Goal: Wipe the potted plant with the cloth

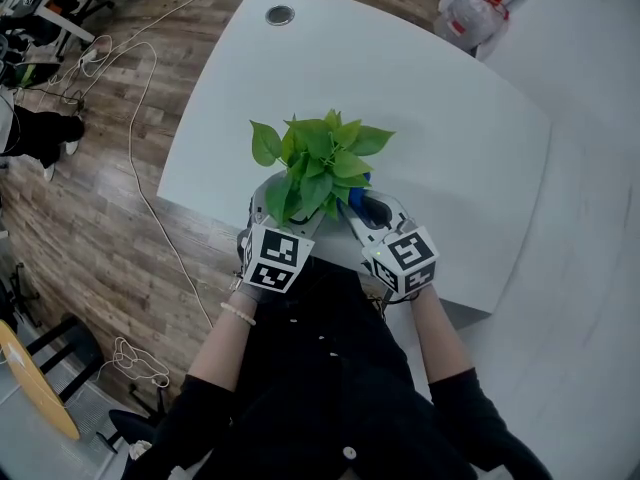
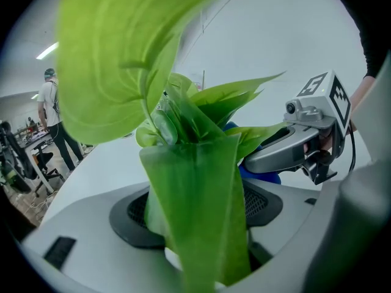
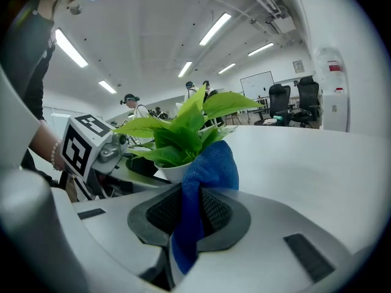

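A leafy green potted plant (image 1: pixel 318 160) stands near the front edge of the white table (image 1: pixel 450 118). My left gripper (image 1: pixel 266 204) reaches in from the left. In the left gripper view this gripper (image 2: pixel 195 221) is shut on a long green leaf (image 2: pixel 198 194) that runs up between the jaws. My right gripper (image 1: pixel 357 206) sits at the plant's right side, shut on a blue cloth (image 3: pixel 204 176). The cloth's bunched top is close beside the white pot (image 3: pixel 173 171) and the lower leaves. The pot is mostly hidden under foliage in the head view.
A round cable port (image 1: pixel 280 14) sits at the table's far edge. A clear plastic bag (image 1: pixel 472 13) lies off the far right corner. Cables (image 1: pixel 130 128) trail over the wooden floor at left. Office chairs (image 3: pixel 287 99) and people stand far behind.
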`<state>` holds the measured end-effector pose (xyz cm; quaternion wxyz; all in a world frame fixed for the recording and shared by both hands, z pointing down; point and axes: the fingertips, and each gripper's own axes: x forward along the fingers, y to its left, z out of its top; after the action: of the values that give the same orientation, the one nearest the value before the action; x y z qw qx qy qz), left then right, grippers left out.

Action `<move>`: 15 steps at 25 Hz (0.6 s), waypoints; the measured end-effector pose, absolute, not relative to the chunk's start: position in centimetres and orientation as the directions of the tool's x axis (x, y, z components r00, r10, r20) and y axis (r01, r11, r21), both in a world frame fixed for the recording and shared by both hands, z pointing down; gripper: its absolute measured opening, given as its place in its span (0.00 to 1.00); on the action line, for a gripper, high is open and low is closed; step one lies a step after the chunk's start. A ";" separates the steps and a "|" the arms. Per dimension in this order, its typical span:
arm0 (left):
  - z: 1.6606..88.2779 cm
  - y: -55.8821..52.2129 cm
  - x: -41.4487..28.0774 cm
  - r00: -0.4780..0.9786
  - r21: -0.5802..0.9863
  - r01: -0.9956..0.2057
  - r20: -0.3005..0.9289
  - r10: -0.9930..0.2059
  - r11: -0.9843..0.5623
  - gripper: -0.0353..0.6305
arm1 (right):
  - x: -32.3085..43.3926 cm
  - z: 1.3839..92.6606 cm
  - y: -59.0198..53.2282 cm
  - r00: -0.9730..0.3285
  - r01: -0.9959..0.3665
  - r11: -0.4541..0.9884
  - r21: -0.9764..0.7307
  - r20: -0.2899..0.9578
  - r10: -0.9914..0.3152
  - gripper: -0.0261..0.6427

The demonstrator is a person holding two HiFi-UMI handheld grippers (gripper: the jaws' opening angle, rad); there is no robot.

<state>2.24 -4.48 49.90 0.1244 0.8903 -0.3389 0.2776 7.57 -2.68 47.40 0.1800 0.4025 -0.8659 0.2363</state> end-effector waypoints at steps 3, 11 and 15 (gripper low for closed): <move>49.9 -4.4 2.2 0.614 0.037 -0.678 0.577 -0.538 -0.734 0.59 | 7.3 46.6 -2.2 -0.601 -0.792 0.547 -0.270 0.498 -0.625 0.16; 49.4 -3.6 2.2 0.696 0.089 -0.584 0.567 -0.441 -0.807 0.59 | 7.8 46.5 -2.3 -0.562 -0.827 0.466 -0.315 0.507 -0.654 0.16; 51.1 -2.8 0.4 0.715 0.090 -0.515 0.594 -0.369 -0.853 0.59 | 8.0 47.0 -2.5 -0.550 -0.835 0.447 -0.321 0.512 -0.660 0.16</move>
<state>0.41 -2.85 51.06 0.1252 0.9174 -0.2409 0.2908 8.04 -2.51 47.04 0.1583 0.4469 -0.8358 0.2767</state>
